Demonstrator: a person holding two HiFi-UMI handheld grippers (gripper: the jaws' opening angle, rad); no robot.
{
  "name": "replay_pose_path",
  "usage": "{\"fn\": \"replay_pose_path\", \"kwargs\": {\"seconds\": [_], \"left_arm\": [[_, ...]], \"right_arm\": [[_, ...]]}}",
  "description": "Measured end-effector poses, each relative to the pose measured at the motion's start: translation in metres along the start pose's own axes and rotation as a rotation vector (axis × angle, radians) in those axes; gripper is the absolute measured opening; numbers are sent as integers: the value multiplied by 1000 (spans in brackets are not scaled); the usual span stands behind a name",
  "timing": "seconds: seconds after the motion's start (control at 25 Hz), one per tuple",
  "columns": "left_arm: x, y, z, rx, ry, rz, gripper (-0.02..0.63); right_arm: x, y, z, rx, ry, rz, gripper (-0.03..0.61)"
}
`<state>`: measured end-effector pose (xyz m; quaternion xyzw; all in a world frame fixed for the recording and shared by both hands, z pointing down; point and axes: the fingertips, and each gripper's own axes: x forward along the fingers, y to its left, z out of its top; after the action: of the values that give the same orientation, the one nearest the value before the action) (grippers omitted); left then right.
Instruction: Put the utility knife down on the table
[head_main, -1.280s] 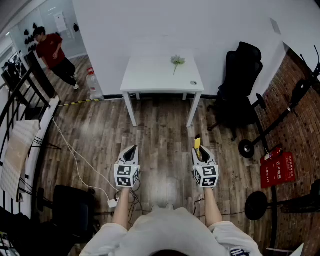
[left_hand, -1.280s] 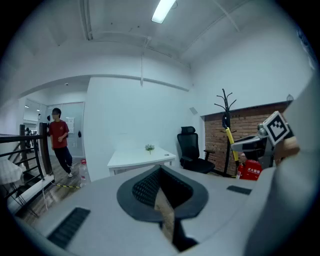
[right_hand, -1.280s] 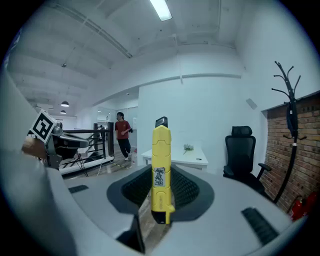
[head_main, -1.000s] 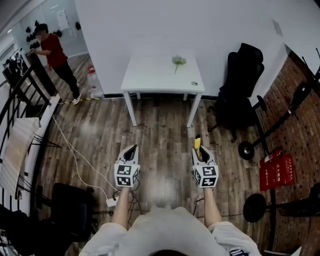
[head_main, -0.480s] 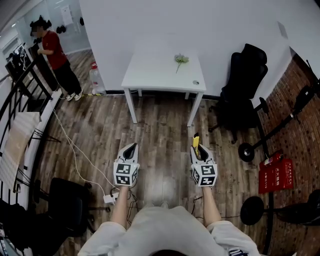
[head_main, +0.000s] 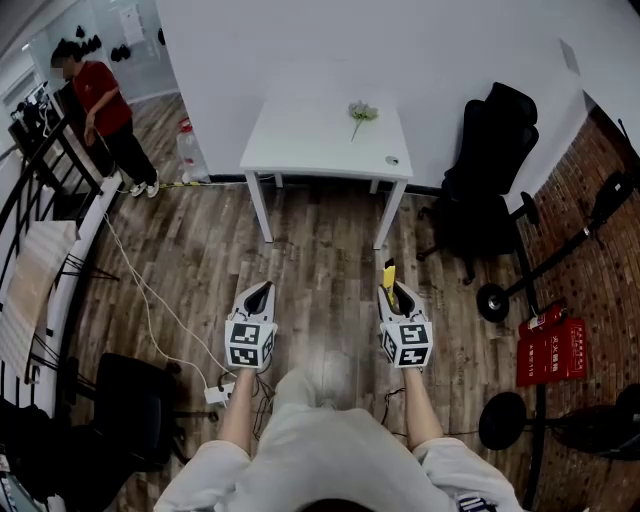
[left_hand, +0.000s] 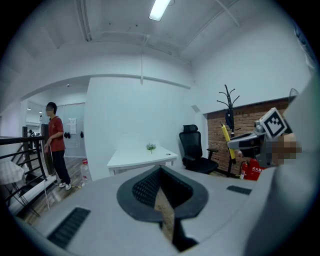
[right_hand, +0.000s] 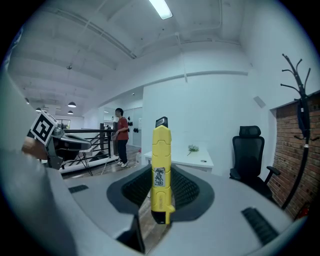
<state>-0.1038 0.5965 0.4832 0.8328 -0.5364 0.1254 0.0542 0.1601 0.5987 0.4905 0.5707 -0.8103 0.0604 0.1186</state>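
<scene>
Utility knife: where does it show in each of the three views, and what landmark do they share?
Head view: utility knife right of centre, poking from the right gripper.
Left gripper view: utility knife far right, mid-height.
Right gripper view: utility knife centre, upright between the jaws.
Shared landmark: the white table.

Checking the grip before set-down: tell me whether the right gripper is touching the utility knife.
Touching. In the right gripper view the pads of the right gripper press both sides of the upright yellow utility knife.
</scene>
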Motion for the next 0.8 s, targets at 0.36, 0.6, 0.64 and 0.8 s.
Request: {"fn": "replay_pose_path", "kwargs": {"seconds": [0.36, 0.6, 0.64, 0.8], "left_arm": [[52, 21, 1, -3, 14, -8, 6], [111, 52, 0, -9, 10, -36, 6], [122, 58, 0, -12, 13, -40, 6], [169, 87, 12, -24, 10, -57, 6]], "right_arm": [[53, -12, 3, -5, 11, 12, 109], [113, -23, 9, -8, 12, -4, 109], [125, -25, 12, -10, 13, -6, 109], [174, -35, 27, -15, 26, -15, 109]]}}
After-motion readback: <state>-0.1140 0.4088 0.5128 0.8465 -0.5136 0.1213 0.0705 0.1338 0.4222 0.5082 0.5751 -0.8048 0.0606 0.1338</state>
